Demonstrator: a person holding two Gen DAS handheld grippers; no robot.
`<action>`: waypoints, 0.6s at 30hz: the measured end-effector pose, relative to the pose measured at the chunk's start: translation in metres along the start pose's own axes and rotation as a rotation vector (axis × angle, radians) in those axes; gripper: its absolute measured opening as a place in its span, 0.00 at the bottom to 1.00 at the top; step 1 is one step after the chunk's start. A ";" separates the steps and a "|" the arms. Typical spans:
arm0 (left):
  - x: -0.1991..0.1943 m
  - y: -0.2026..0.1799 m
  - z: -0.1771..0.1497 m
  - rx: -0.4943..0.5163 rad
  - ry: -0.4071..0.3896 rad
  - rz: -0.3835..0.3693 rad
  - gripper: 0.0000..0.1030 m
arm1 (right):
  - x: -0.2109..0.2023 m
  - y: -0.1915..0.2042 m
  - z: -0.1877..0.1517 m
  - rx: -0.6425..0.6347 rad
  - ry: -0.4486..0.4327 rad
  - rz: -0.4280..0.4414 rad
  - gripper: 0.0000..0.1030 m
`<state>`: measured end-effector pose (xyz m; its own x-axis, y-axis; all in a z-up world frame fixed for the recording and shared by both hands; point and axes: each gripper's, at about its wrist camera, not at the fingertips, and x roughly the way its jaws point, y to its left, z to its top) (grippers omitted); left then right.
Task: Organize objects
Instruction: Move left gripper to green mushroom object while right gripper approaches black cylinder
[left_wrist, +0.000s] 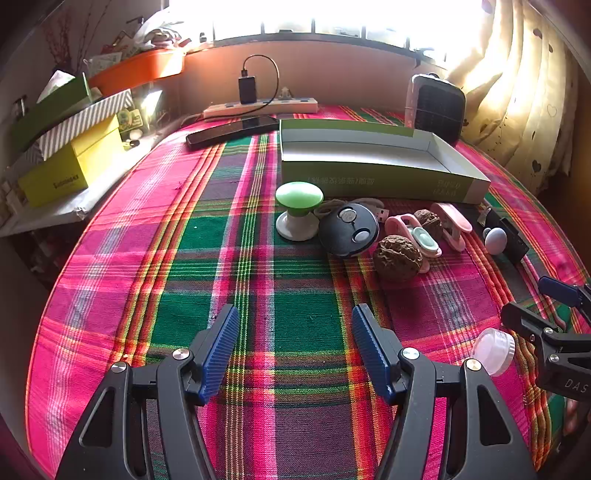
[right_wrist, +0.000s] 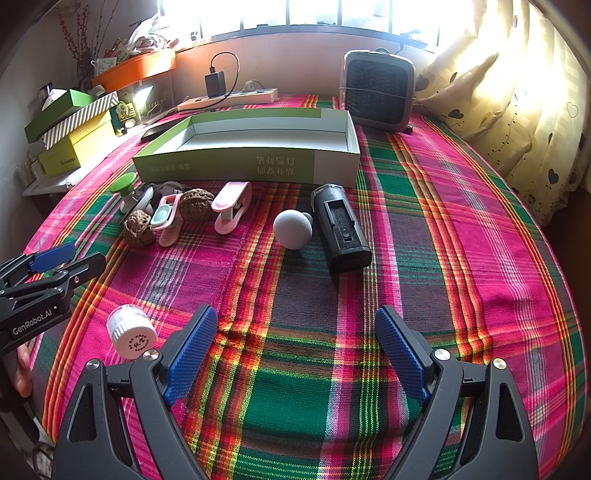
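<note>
Grippers, left gripper (left_wrist: 295, 350) and right gripper (right_wrist: 295, 350), hover over the plaid cloth (right_wrist: 461, 240) with jaws apart, holding nothing; small white jar (right_wrist: 131, 330) lies between them.

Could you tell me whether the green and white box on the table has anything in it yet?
Empty: the box shows only bare white floor and walls in both views.

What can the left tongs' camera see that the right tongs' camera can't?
Only the left camera shows the round black gadget's face and the left tongs up close, open.

Only the right camera shows the whole black case and the right tongs up close, open.

Both show the green box, walnuts and white cap.
</note>
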<state>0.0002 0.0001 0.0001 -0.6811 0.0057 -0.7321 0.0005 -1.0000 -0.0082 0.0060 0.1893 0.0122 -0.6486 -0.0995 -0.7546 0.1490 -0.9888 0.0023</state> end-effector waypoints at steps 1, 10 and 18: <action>0.000 0.000 0.000 0.000 0.000 0.000 0.61 | 0.000 0.000 0.000 0.000 0.000 0.000 0.85; 0.000 0.000 0.000 0.000 0.000 0.000 0.61 | 0.000 0.001 0.001 0.000 0.000 0.000 0.85; 0.000 0.002 0.002 0.017 0.008 -0.018 0.61 | -0.003 -0.002 0.000 0.013 -0.006 0.032 0.85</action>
<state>-0.0010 -0.0022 0.0012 -0.6751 0.0238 -0.7373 -0.0243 -0.9997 -0.0100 0.0073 0.1920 0.0142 -0.6481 -0.1322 -0.7500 0.1606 -0.9864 0.0351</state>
